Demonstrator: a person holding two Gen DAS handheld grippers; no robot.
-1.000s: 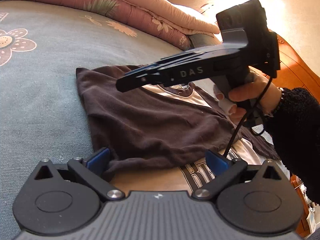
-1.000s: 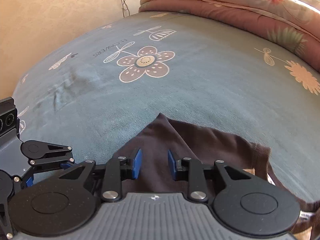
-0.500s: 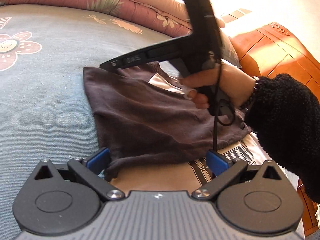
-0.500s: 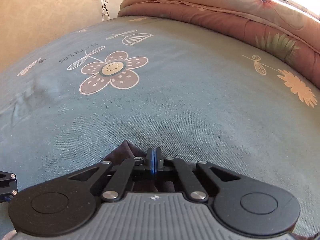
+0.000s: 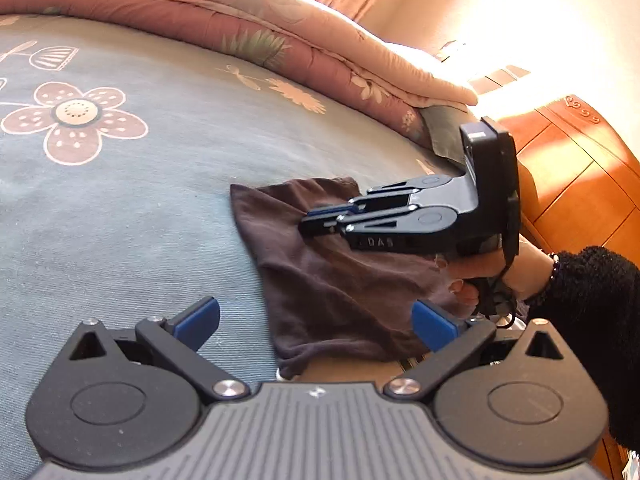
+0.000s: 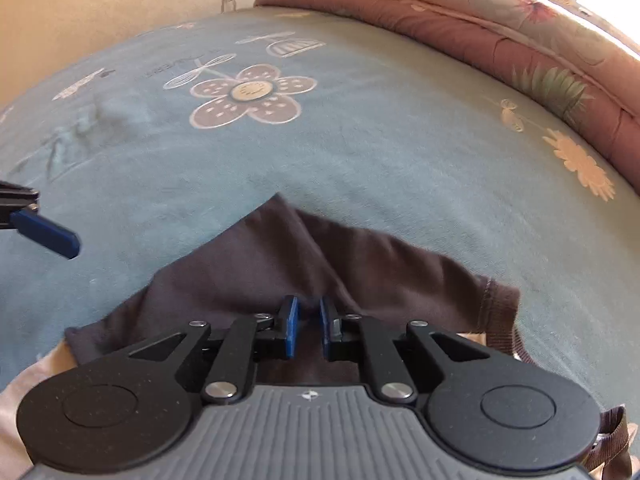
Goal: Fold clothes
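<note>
A dark brown shirt (image 5: 340, 280) with a cream front lies on the teal bedsheet (image 5: 120, 208), one brown flap folded over its body. My left gripper (image 5: 316, 324) hangs wide open just above the shirt's near edge, holding nothing. The right gripper (image 5: 316, 222), held by a hand (image 5: 480, 276) in a black fuzzy sleeve, hovers low over the flap's far part. In the right wrist view the right gripper (image 6: 307, 330) is open by a narrow gap, with the brown shirt (image 6: 280, 256) beyond the fingertips and nothing between the pads. A blue left fingertip (image 6: 44, 234) shows at the left edge.
A rolled pink floral quilt (image 5: 260, 36) runs along the far side of the bed. A wooden headboard or cabinet (image 5: 580, 184) stands at the right. The sheet (image 6: 360, 140) stretches wide beyond the shirt, printed with a flower (image 6: 248, 94).
The right gripper closed at the flap's corner half a second ago; now its fingers are slightly apart and it sits further back over the flap. The left gripper shifted left, still open.
</note>
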